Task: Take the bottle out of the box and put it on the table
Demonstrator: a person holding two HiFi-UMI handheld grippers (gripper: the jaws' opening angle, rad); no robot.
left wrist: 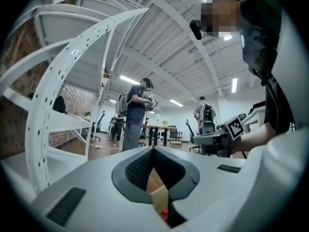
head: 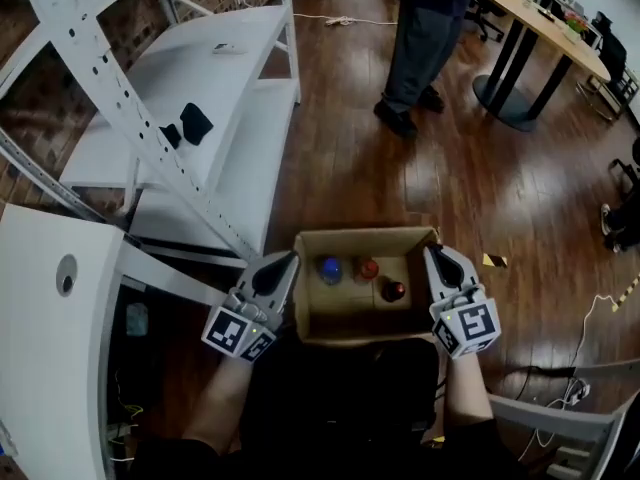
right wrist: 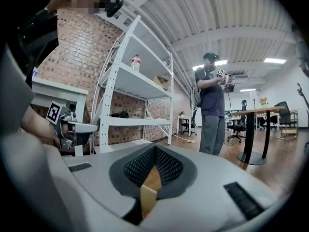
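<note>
While left gripper (head: pixel 288 261) and right gripper (head: pixel 433 255) pinch the box (head: pixel 360 236) walls, bottles (head: pixel 369 268) seemingly upright between them

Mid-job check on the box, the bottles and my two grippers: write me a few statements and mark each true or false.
1. The left gripper and the right gripper each clamp a side wall of the cardboard box. True.
2. Three bottles stand in the box. True: blue cap, orange cap, dark red cap.
3. One bottle is already out of the box. False: all three are inside it.
4. Nobody else is in view. False: a person stands beyond the box.
</note>
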